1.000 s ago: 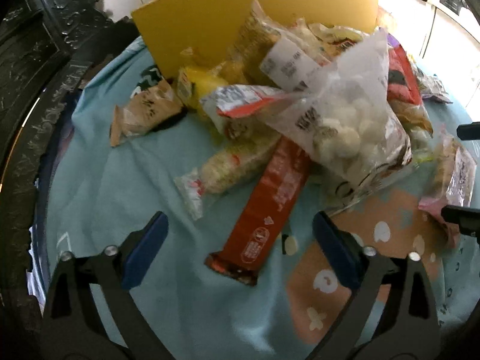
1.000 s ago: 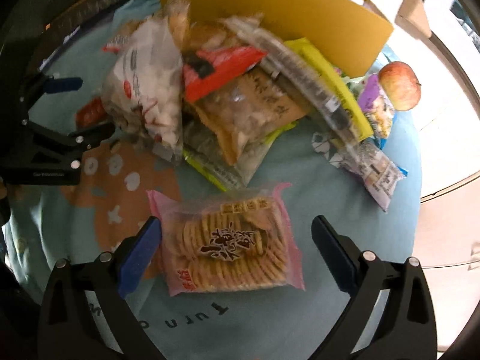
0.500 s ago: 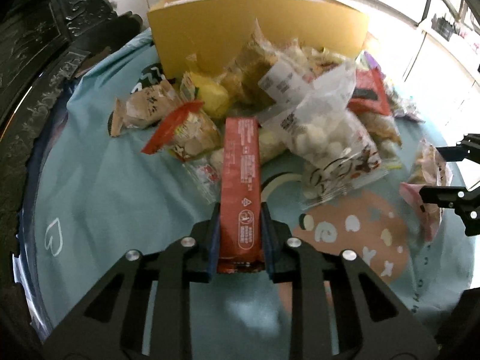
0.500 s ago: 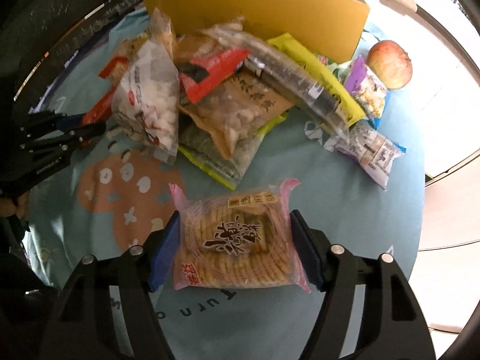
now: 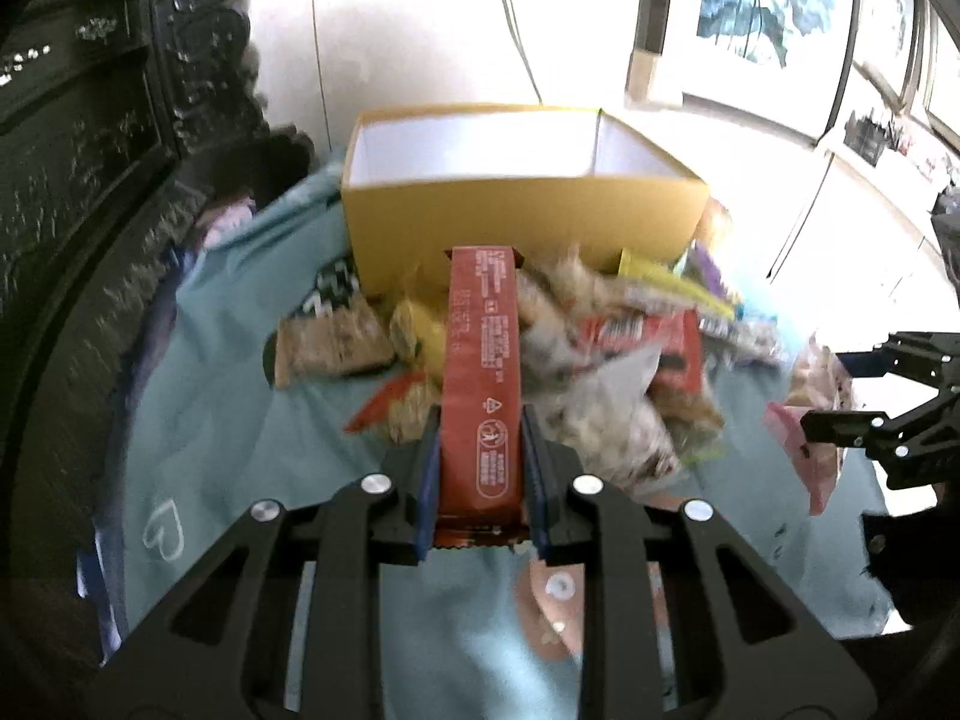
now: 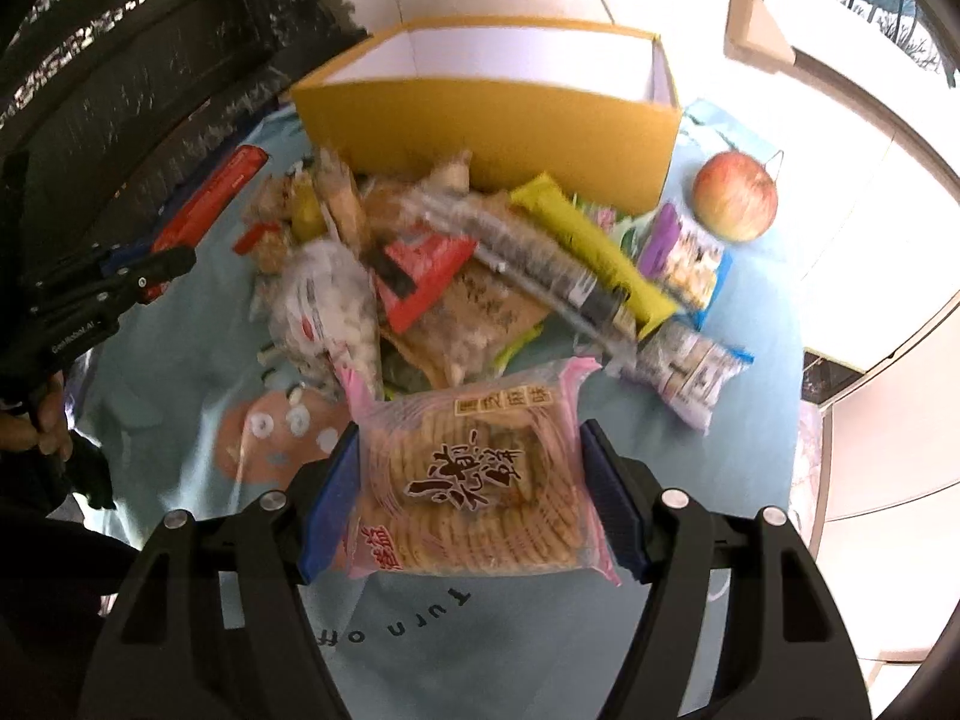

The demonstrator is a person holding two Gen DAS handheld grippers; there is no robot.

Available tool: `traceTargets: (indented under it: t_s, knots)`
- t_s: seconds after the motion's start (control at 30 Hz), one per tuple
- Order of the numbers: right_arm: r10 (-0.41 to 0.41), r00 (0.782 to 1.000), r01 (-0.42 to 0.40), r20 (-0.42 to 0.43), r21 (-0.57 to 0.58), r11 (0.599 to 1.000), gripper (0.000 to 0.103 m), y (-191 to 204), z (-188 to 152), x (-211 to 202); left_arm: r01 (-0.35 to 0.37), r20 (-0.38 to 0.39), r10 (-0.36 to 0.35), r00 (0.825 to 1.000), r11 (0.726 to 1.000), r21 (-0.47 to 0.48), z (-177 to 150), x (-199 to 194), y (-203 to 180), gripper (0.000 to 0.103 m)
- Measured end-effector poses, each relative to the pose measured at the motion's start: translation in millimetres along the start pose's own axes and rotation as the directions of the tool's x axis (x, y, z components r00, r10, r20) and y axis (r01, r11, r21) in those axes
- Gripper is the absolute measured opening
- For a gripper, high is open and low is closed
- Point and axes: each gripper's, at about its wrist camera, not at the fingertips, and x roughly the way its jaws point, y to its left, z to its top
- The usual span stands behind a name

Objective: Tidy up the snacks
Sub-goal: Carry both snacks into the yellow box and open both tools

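Within the last second my left gripper [image 5: 480, 450] had clamped the red snack bar [image 5: 482, 372] and raised it off the blue tablecloth [image 5: 198, 420]; my right gripper [image 6: 471, 504] had pinched the cracker pack [image 6: 474, 474]. The yellow box [image 6: 486, 120] at the far edge stood empty, with clear air above the pile.

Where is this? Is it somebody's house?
Probably a home, maybe a living or dining room. There's dark carved wooden furniture, a framed picture on the wall, and a table with a cartoon-print blue cloth covered in snacks, plus an apple and a yellow box.
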Motion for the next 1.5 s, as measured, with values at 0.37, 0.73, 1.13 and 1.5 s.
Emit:
traceTargets:
  t_s: [0.37, 0.73, 1.13, 1.5]
  knots:
    - [-0.01, 0.983, 0.014, 0.186, -0.021, 1.0, 0.071, 1, 64, -65, 0.018, 0.126, -0.021, 0.992, 0.999, 0.028, 65, -38, -14, 0.023]
    - [-0.024, 0.952, 0.034, 0.306, -0.028, 0.999, 0.071, -8, 129, -101, 0.023, 0.189, -0.037, 0.981, 0.997, 0.075, 126, -47, -32, 0.024]
    - [-0.021, 0.953, 0.022, 0.303, 0.0, 1.0, 0.071, -22, 171, -82, 0.007, 0.178, -0.016, 0.984, 0.999, 0.05, 162, -14, -24, 0.024]
    - [-0.13, 0.941, 0.126, 0.314, 0.033, 0.992, 0.098, -38, 276, -27, -0.089, 0.165, 0.083, 0.983, 0.996, 0.029, 239, 60, -15, 0.101]
